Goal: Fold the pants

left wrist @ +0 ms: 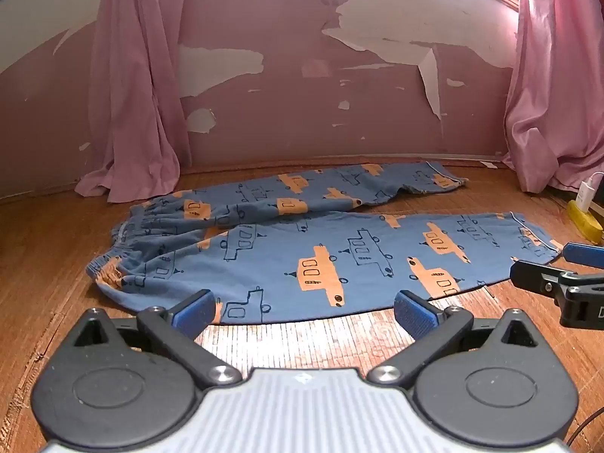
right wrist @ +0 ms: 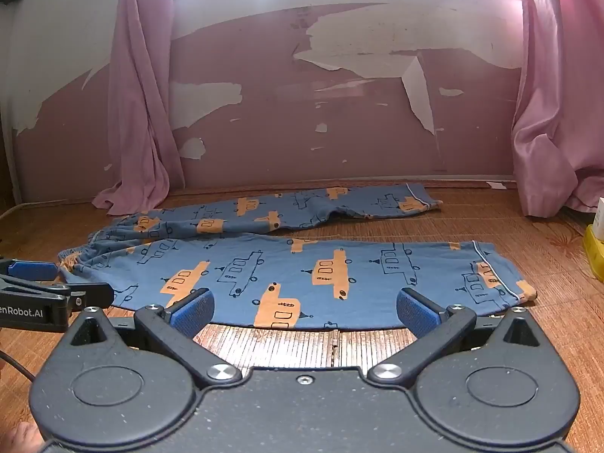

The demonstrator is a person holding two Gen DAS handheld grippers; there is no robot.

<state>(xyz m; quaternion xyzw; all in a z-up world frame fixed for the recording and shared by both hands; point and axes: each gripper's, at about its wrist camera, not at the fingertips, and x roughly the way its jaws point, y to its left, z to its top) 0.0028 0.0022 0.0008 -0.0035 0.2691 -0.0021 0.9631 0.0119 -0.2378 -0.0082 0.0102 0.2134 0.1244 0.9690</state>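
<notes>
Jaws wide apart on both left gripper (left wrist: 304, 311) and right gripper (right wrist: 305, 311), gripping nothing, low over wooden floor (right wrist: 453, 226). Blue pants (left wrist: 321, 249) spread flat mid-frame, legs splayed, waistband at left, below pink curtains (left wrist: 136, 94).

Support: woven wooden-coloured floor (right wrist: 377, 226), its strips running away from the fingers.
Garment: blue pants (right wrist: 302, 275) with orange and outlined vehicle print, spread flat just ahead of the fingertips, both legs apart, waistband to their left.
Left drape: pink curtain (right wrist: 139, 173) pooling on the floor beyond the waistband.
Right edge: yellow object (left wrist: 585, 222), right of the cuffs.
</notes>
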